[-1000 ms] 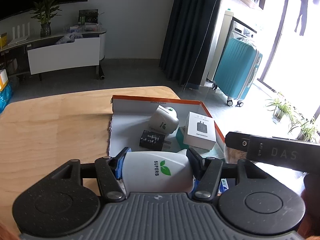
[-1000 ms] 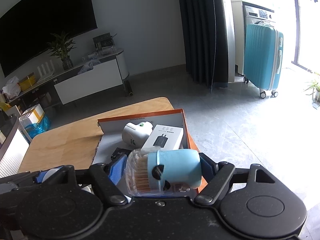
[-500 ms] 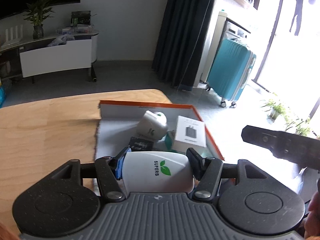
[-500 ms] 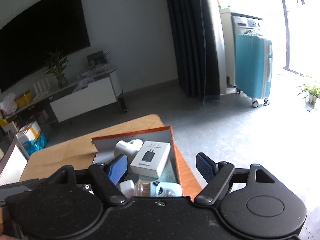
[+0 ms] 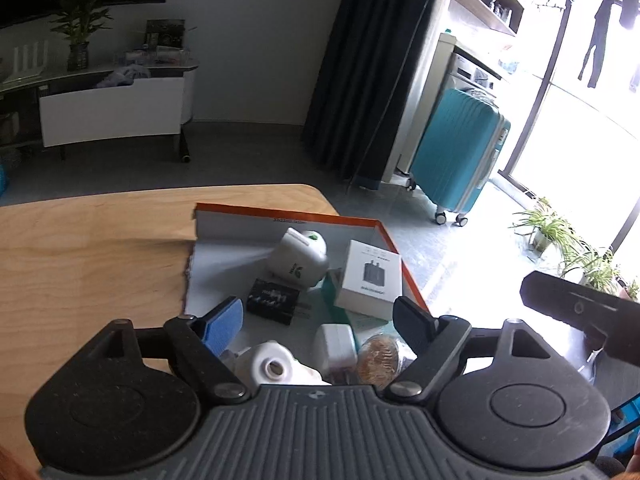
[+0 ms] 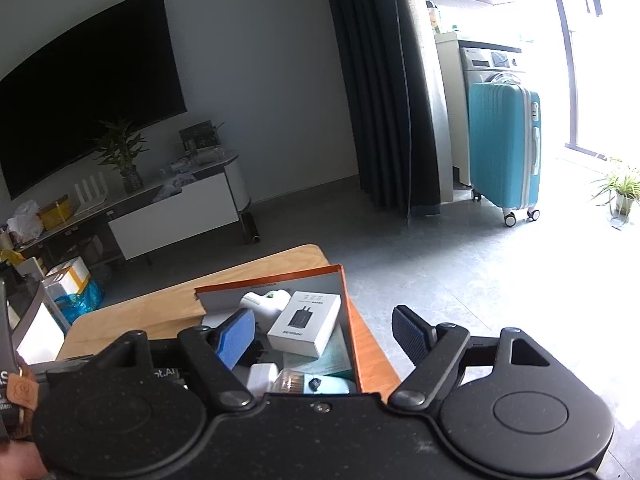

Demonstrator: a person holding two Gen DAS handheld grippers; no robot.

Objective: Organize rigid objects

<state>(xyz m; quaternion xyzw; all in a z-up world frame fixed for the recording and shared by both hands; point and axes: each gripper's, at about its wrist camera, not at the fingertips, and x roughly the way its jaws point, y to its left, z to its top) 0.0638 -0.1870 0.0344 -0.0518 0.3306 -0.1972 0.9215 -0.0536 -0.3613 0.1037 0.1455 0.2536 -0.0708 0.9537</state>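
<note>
My left gripper [image 5: 318, 314] has its jaws spread wide and holds nothing, hanging just above the white bottle [image 5: 272, 368] that lies in the near end of the orange-rimmed box [image 5: 288, 215]; my right gripper [image 6: 324, 332] is likewise wide and empty over the same box [image 6: 268, 278]. Beside the bottle lie a white plug [image 5: 335, 344] and the toothpick jar [image 5: 378, 364], with a black charger [image 5: 274, 300], a white adapter [image 5: 298, 258] and a white carton [image 5: 370, 278] farther in. The box sits at the corner of the wooden tabletop [image 5: 92, 248].

Daylight enters from the window [image 5: 592, 128] on the right — overexposed, floor [image 6: 520, 280] washed in glare. Left of the room is dim; the TV [image 6: 88, 92] reads black. Fisheye bends the edges — wall lines curve. Focus is sharp.
</note>
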